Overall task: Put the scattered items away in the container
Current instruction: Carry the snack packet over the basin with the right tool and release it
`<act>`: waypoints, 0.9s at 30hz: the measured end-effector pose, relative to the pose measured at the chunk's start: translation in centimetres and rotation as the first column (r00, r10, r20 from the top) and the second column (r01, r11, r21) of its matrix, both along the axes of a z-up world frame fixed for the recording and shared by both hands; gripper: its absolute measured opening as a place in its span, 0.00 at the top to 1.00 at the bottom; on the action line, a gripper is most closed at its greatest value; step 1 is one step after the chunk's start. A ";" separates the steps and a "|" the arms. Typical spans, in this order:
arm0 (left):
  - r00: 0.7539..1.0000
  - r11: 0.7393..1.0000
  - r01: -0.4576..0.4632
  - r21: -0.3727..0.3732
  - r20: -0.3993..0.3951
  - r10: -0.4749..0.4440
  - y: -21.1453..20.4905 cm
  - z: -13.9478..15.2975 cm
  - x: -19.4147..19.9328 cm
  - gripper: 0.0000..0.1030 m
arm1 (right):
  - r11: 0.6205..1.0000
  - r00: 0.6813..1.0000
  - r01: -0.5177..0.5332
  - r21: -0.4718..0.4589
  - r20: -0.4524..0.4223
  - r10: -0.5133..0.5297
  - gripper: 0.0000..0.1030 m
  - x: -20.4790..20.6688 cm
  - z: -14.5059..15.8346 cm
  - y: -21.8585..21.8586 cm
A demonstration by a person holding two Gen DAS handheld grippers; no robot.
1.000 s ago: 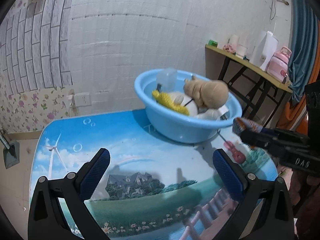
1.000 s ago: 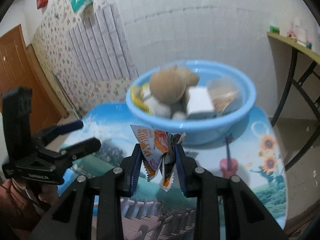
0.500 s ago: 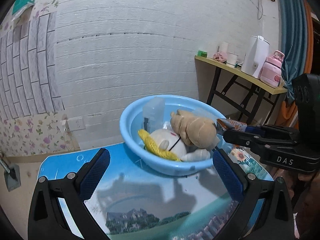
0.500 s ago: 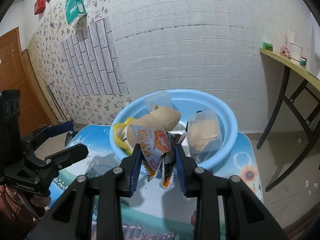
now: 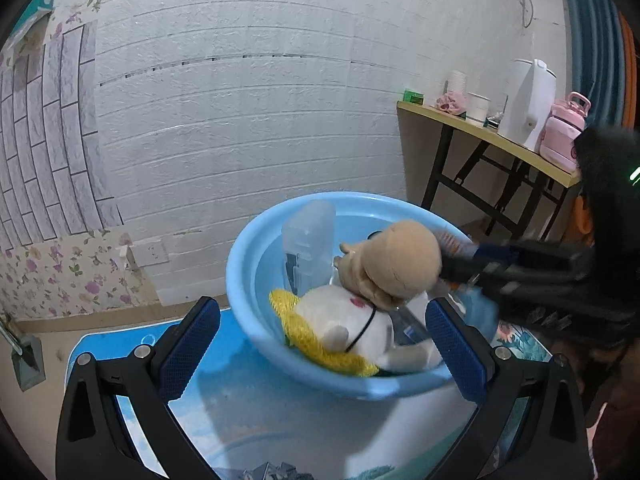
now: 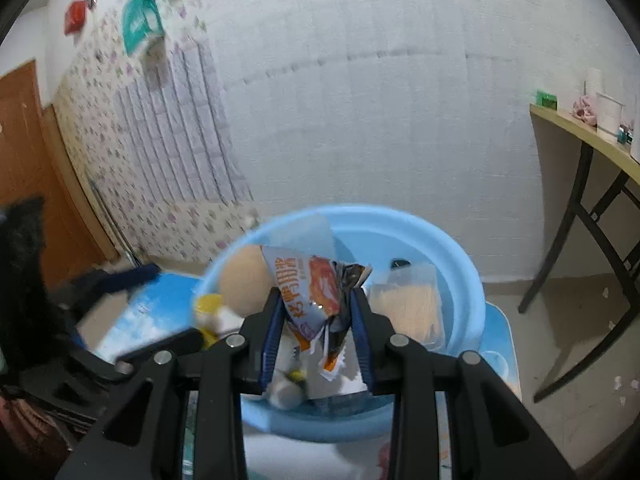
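Right claw around one snack packet

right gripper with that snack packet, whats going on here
A person is tidying items into the round blue plastic basin. The right gripper is shut on a crinkled orange and white snack packet, holding it over the basin. A tan and white plush toy and a clear plastic container already lie inside. The left gripper is open and empty, near the basin.

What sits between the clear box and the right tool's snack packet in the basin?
The plush toy's tan head lies between the clear box and the packet, in the left wrist view.
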State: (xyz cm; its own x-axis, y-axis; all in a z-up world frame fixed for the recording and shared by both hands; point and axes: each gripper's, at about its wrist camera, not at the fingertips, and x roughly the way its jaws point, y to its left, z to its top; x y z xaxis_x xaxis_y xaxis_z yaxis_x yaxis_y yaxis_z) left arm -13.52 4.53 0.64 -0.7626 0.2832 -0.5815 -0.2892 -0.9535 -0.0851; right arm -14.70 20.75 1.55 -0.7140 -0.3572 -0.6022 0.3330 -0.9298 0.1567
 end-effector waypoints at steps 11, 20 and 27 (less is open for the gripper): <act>1.000 1.000 -0.011 -0.018 0.014 0.012 0.2 0.0 -0.7 0.00 | 0.997 0.999 0.046 0.060 0.022 -0.047 0.37 -1.3 -1.9 0.6; 0.995 0.995 -0.104 -0.010 0.012 0.104 -1.5 1.7 1.2 0.00 | 0.989 0.993 0.113 0.091 0.017 -0.115 0.30 0.5 -0.9 0.9; 0.982 0.980 -0.191 -0.052 -0.023 0.190 -3.3 3.9 4.6 0.00 | 0.990 0.993 0.113 0.081 -0.027 -0.111 0.22 3.5 1.1 -0.3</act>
